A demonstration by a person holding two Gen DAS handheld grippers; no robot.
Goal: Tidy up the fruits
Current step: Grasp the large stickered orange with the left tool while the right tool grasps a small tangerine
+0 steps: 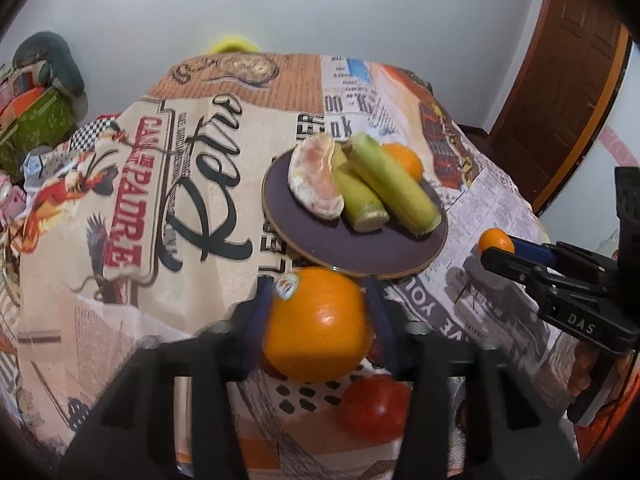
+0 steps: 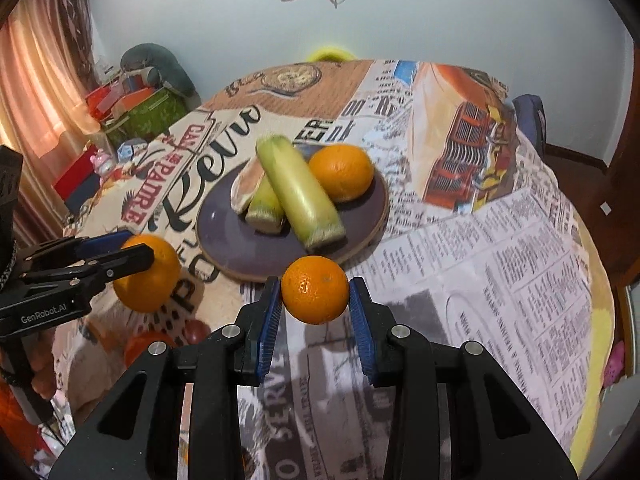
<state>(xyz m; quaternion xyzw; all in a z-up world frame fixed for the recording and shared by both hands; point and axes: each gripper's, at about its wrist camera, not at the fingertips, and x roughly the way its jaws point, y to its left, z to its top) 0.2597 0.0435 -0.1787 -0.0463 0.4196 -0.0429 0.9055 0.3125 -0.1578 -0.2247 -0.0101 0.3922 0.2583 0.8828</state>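
Observation:
My left gripper (image 1: 316, 300) is shut on a large stickered orange (image 1: 316, 324), held above the table just short of the dark round plate (image 1: 344, 248); it also shows in the right wrist view (image 2: 148, 272). My right gripper (image 2: 314, 300) is shut on a smaller orange (image 2: 315, 289), held near the plate's (image 2: 240, 248) front rim. The plate holds a peeled pomelo piece (image 1: 314, 184), two green corn cobs (image 1: 388, 184) and another orange (image 2: 342, 172).
A red tomato (image 1: 376, 408) lies on the printed tablecloth (image 2: 500, 260) below my left gripper. Boxes and clutter (image 2: 132, 108) stand beyond the table's far left edge. A wooden door (image 1: 560, 92) is at the right.

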